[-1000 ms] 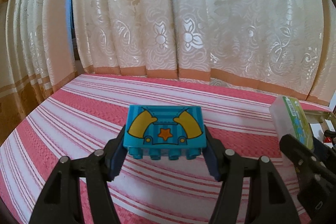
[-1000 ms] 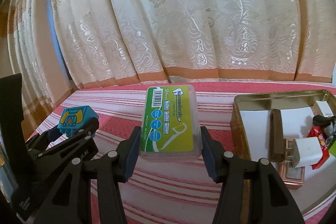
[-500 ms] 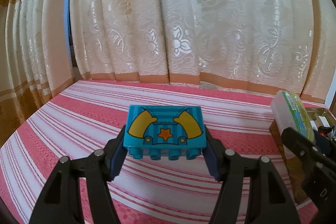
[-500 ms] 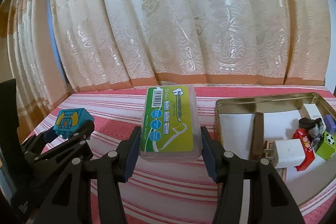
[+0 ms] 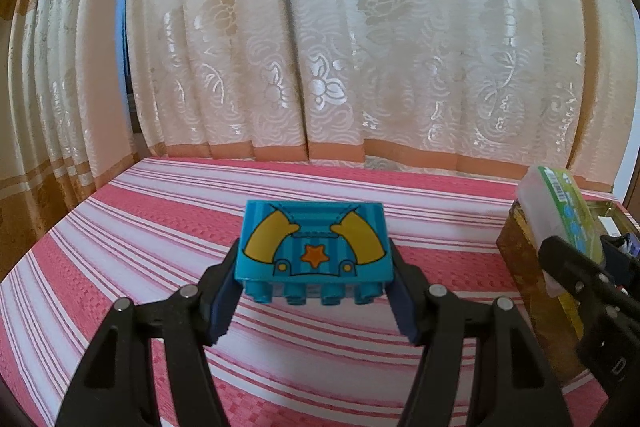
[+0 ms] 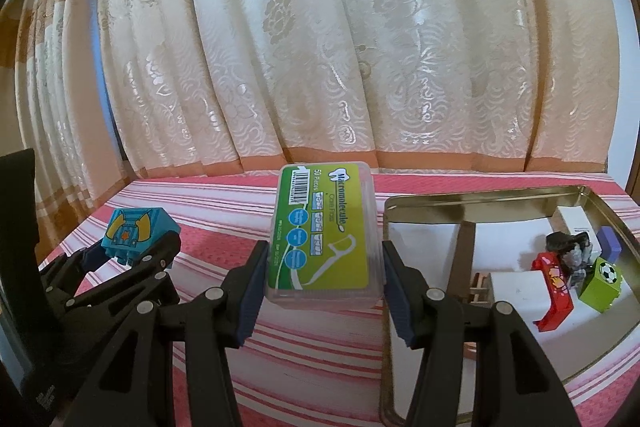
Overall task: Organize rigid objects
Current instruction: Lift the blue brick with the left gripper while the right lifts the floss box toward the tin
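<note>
My left gripper [image 5: 314, 281] is shut on a turquoise toy brick [image 5: 314, 247] printed with yellow arms and an orange star, held above the striped cloth. In the right wrist view that same brick [image 6: 134, 233] sits in the left gripper [image 6: 132, 255] at far left. My right gripper [image 6: 322, 277] is shut on a clear floss-pick box with a green label [image 6: 324, 231], held just left of the gold tin [image 6: 472, 199]. From the left wrist camera the floss box [image 5: 560, 219] and the tin's side [image 5: 516, 247] appear at far right.
The tin holds a white charger [image 6: 516, 291], a red piece [image 6: 554, 279], a green football block [image 6: 604, 277], a purple block [image 6: 610, 241], a dark object [image 6: 568, 245] and a white box [image 6: 576, 221]. A cream curtain [image 6: 320, 47] hangs behind the pink-striped tablecloth [image 5: 180, 219].
Both grippers have drifted right with their loads still held. The tin has slid further into both views, and more of its contents show in the right wrist view.
</note>
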{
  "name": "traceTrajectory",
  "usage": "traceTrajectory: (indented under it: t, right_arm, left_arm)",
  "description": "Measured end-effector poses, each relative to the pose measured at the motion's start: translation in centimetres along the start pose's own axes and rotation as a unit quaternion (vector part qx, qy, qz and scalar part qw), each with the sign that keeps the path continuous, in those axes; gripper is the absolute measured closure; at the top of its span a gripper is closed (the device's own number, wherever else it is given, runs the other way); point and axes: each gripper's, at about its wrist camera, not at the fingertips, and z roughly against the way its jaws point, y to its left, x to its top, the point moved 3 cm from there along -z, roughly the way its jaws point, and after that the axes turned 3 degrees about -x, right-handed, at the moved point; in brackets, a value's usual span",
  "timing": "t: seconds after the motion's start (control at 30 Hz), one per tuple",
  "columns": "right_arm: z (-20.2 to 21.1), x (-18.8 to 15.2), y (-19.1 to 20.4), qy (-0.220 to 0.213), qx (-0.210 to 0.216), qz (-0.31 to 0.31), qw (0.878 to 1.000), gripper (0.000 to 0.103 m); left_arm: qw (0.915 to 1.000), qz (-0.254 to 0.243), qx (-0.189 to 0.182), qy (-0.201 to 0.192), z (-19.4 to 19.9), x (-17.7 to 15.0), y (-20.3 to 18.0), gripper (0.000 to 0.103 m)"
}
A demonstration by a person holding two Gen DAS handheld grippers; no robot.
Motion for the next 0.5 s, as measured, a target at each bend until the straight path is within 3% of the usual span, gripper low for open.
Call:
traceTrajectory:
  t: [0.5]
  right_arm:
    - [1.0, 0.2, -2.5, -0.008, -0.011, -0.011, 1.0, 0.046]
  left_arm:
    - [0.9999, -0.007, -0.013, -0.002, 0.6, -0.2, -2.4, 0.039]
